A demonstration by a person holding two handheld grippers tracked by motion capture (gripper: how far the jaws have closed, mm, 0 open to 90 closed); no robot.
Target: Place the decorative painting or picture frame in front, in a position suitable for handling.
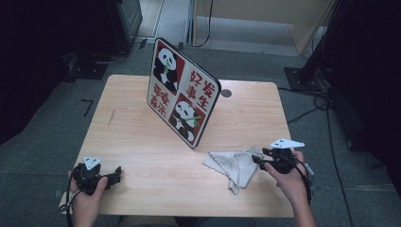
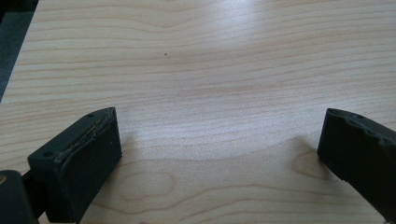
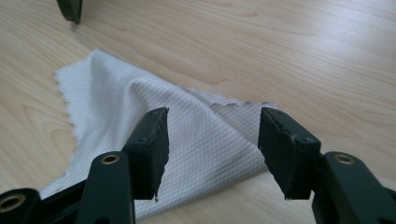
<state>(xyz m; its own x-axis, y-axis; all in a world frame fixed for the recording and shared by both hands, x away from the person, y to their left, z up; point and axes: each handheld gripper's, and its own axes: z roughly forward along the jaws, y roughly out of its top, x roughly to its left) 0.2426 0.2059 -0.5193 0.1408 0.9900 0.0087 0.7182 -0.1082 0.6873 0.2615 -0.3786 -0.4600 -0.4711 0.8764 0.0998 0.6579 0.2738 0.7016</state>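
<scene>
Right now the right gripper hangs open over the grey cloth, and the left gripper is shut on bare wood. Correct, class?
Not quite. The left gripper is open: the left gripper view shows its jaws wide apart over bare table. The right gripper is open over the cloth.

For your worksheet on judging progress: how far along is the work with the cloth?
Done: nothing shows as finished; the grey cloth lies crumpled on the table.
In hand: the right tongs are open over it, not yet gripping.
Left: grasping and using the cloth; the left tongs wait open over bare wood.

High view overhead; gripper views close, sharing table (image 1: 142, 156).
</scene>
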